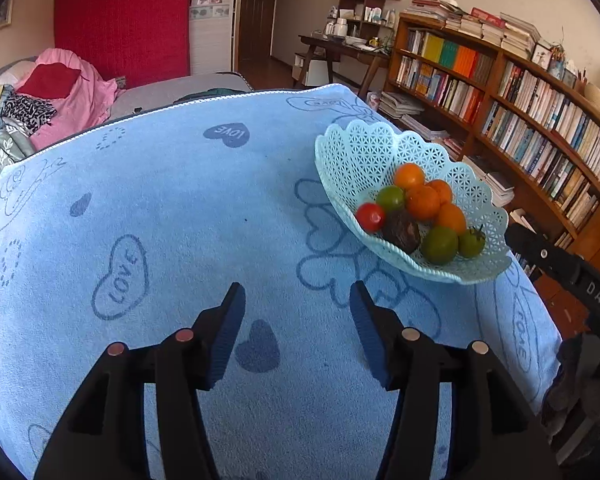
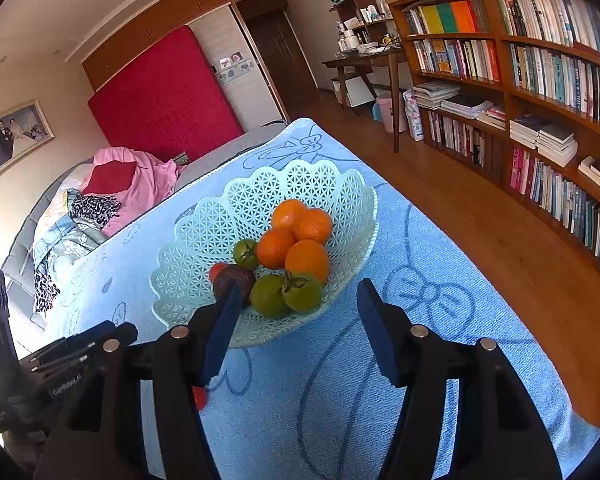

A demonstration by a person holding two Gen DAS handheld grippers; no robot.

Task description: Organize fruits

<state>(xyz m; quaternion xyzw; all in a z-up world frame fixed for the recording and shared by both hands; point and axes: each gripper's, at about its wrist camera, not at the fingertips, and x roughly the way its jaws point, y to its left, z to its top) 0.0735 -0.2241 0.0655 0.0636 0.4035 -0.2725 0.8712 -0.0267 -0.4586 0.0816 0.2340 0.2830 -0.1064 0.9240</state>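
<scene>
both grippers' fingers [image 1: 236, 320] [image 2: 376, 332] released and empty beside the basket [image 2: 204, 232] of fruit [image 2: 288, 248].

Pale-blue lattice basket [image 2: 204, 240] on the towel holds four oranges [image 2: 275, 247], three green tomatoes [image 2: 268, 295], one red tomato [image 1: 370, 217], one dark fruit [image 1: 401, 230].

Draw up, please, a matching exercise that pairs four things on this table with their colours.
Things:
1. basket
2. towel
3. oranges
4. wrinkled fruit

Colours:
A. bright orange
B. dark brown
C. pale turquoise
D. light blue with darker hearts

Pairs: 1-C, 2-D, 3-A, 4-B
</scene>
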